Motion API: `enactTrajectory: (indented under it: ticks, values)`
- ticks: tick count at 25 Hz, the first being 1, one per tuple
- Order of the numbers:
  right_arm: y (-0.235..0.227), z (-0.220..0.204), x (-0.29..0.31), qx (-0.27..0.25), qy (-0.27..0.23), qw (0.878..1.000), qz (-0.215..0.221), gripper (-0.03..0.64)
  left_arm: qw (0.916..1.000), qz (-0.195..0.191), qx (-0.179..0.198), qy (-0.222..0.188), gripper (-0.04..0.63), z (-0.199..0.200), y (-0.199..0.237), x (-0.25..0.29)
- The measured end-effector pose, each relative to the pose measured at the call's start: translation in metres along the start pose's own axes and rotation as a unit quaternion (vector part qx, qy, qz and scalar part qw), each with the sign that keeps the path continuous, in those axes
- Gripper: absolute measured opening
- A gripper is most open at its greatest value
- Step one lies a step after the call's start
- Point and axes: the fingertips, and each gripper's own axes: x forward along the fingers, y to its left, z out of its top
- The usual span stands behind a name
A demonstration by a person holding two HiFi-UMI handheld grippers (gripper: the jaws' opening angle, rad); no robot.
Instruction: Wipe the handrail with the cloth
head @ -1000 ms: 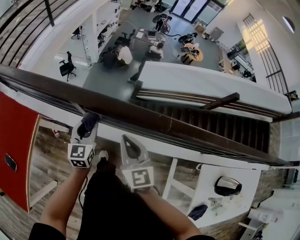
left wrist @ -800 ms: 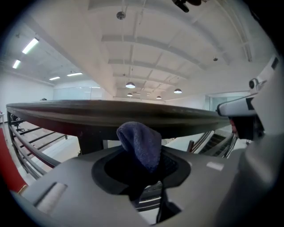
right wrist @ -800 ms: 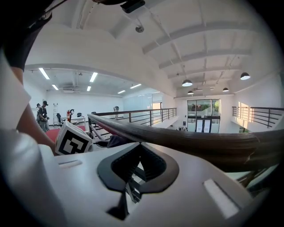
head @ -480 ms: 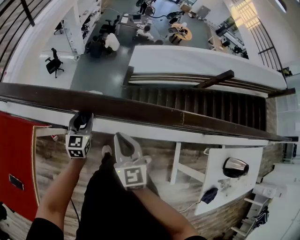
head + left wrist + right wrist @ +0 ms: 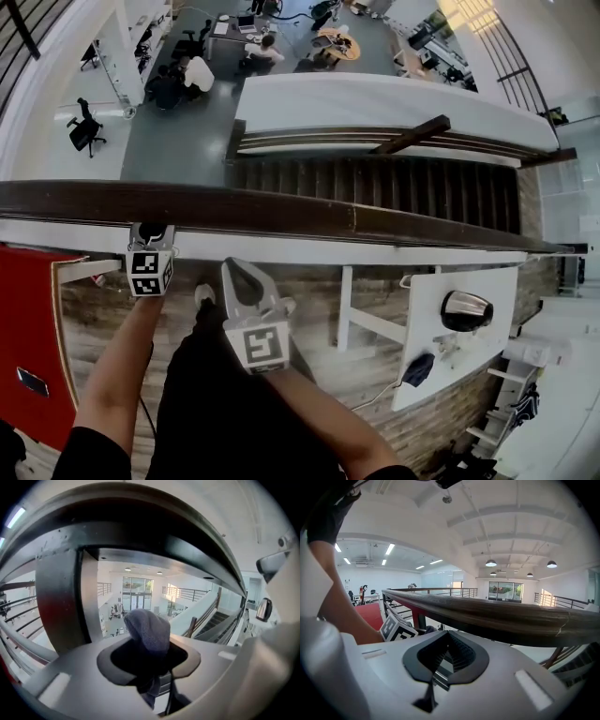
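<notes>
The dark wooden handrail (image 5: 375,223) runs across the head view from left to right. My left gripper (image 5: 150,234) is at its near side on the left, shut on a bluish-grey cloth (image 5: 150,231) that is pressed against the rail. In the left gripper view the cloth (image 5: 147,630) bulges up between the jaws of the left gripper (image 5: 147,637), just under the rail (image 5: 140,531). My right gripper (image 5: 240,278) hangs below the rail, apart from it, jaws together and holding nothing. The right gripper view shows the right gripper (image 5: 448,633) below the rail (image 5: 497,616).
Beyond the rail is a drop to a lower floor with a staircase (image 5: 394,183), desks and seated people (image 5: 197,70). On my side are a red panel (image 5: 28,319), a white ledge (image 5: 394,255) and a white table (image 5: 469,337) bearing a dark rounded object (image 5: 466,310).
My left gripper has slid left along the handrail with the cloth. The right gripper stays below the rail. The head view has tilted, so the rail now lies level.
</notes>
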Motion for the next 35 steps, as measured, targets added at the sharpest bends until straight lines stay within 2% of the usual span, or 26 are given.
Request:
enactTrajectory:
  ticks: [5, 10, 17, 22, 32, 35]
  values:
    - [-0.004, -0.009, 0.011, -0.003, 0.013, 1.0, -0.005, 0.002, 0.9998, -0.013, 0.009, 0.008, 0.13, -0.008, 0.003, 0.007]
    - [-0.009, -0.012, 0.023, 0.02, 0.026, 0.999, -0.017, 0.002, 0.9993, -0.03, 0.022, 0.01, 0.13, -0.012, -0.001, 0.008]
    - [-0.01, -0.024, 0.03, 0.036, 0.045, 0.998, -0.02, 0.002, 0.9995, -0.03, 0.007, 0.003, 0.132, -0.012, -0.008, 0.008]
    - [-0.014, -0.025, 0.031, 0.04, 0.048, 0.998, -0.024, 0.002, 0.9987, -0.049, 0.016, -0.001, 0.132, -0.011, -0.022, 0.01]
    - [-0.018, -0.036, 0.031, 0.049, 0.063, 0.996, -0.03, 0.002, 0.9987, -0.051, 0.004, 0.001, 0.132, -0.012, -0.029, 0.009]
    - [-0.017, -0.037, 0.03, 0.05, 0.065, 0.996, -0.029, 0.002, 0.9985, -0.053, -0.011, 0.001, 0.132, -0.009, -0.031, 0.008]
